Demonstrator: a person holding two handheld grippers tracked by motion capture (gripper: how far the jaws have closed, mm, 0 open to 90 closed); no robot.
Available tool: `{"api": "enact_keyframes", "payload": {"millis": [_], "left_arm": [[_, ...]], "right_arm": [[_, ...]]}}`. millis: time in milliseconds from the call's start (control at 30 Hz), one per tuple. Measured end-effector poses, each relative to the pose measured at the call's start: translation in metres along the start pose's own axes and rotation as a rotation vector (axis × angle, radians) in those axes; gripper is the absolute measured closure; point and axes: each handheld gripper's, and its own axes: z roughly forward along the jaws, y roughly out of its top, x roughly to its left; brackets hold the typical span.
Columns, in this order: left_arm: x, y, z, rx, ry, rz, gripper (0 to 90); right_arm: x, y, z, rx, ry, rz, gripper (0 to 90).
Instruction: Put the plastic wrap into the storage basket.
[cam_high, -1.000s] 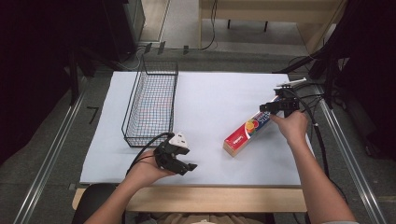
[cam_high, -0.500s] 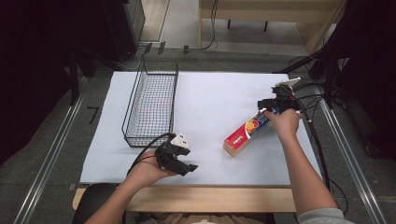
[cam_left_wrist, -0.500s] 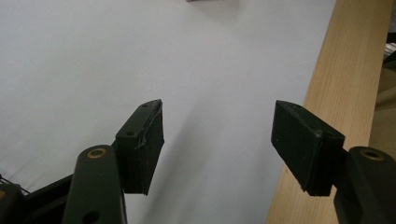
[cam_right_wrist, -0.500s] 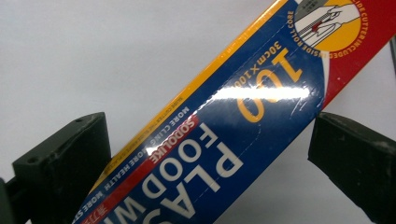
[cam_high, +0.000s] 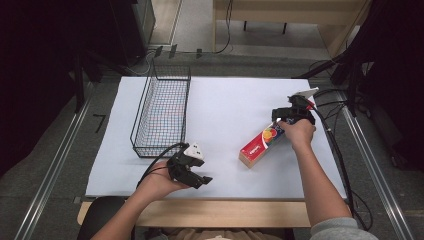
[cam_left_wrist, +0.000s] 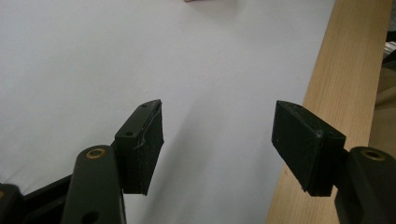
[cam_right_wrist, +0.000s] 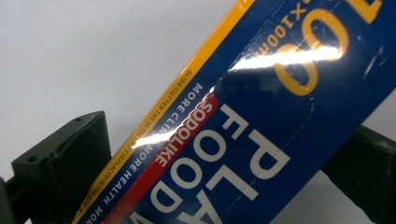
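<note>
A long box (cam_high: 260, 145) with a blue, red and yellow print lies slantwise on the white sheet (cam_high: 225, 100) at the right. My right gripper (cam_high: 280, 123) is down over its far end. In the right gripper view the box (cam_right_wrist: 261, 116) crosses between the two black jaws of that gripper (cam_right_wrist: 215, 163). Those jaws have just been opening and stand wide on either side of the box, not pressing on it. My left gripper (cam_high: 198, 176) rests in the hand near the front edge. Its jaws (cam_left_wrist: 217, 149) are apart with nothing between them.
A black wire basket (cam_high: 160, 150) stands on the left part of the sheet, reaching toward the far edge. The wooden table edge (cam_left_wrist: 345, 70) runs just beside the left gripper. Cables trail off the table at the right (cam_high: 335, 145).
The right hand has come down and slightly nearer over the far end of the box, which lies where it did. The left hand and its gripper have stayed put.
</note>
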Motion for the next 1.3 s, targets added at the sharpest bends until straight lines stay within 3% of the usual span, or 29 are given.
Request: {"api": "enact_keyframes", "payload": {"millis": [200, 267, 400, 667, 833, 967, 1067, 1133, 1233, 1300], "left_arm": [[0.0, 0.0, 0.0, 0.001, 0.001, 0.0, 34.5], [0.001, -0.001, -0.001, -0.004, 0.005, -0.006, 34.4], [0.002, -0.001, 0.0, 0.001, 0.006, -0.012, 34.4], [0.001, -0.001, 0.001, 0.006, 0.005, -0.007, 34.3], [0.001, -0.001, 0.0, 0.001, 0.004, -0.007, 34.3], [0.002, -0.001, 0.0, -0.001, 0.005, -0.01, 34.2], [0.002, -0.001, 0.0, -0.002, 0.006, -0.009, 34.2], [0.002, -0.001, -0.001, -0.005, 0.004, -0.01, 34.2], [0.003, -0.001, -0.001, -0.001, 0.005, -0.013, 34.2], [0.003, -0.001, -0.001, -0.003, 0.008, -0.012, 34.2]], "right_arm": [[0.006, -0.006, 0.004, 0.036, 0.01, -0.007, 0.0], [0.007, -0.014, 0.001, 0.036, 0.041, 0.0, 0.0], [0.01, -0.031, -0.003, -0.007, 0.073, 0.0, 0.0], [0.024, -0.048, -0.005, -0.038, 0.053, -0.017, 0.0], [0.026, -0.046, -0.004, -0.024, 0.044, -0.016, 0.5], [0.027, -0.043, -0.007, 0.025, 0.041, -0.005, 5.4], [0.027, -0.043, -0.01, 0.027, 0.052, 0.001, 9.4], [0.027, -0.043, -0.014, 0.03, 0.072, -0.003, 15.1], [0.03, -0.043, -0.019, 0.024, 0.167, -0.036, 24.6], [0.034, -0.042, -0.018, 0.027, 0.177, -0.048, 25.7]]}}
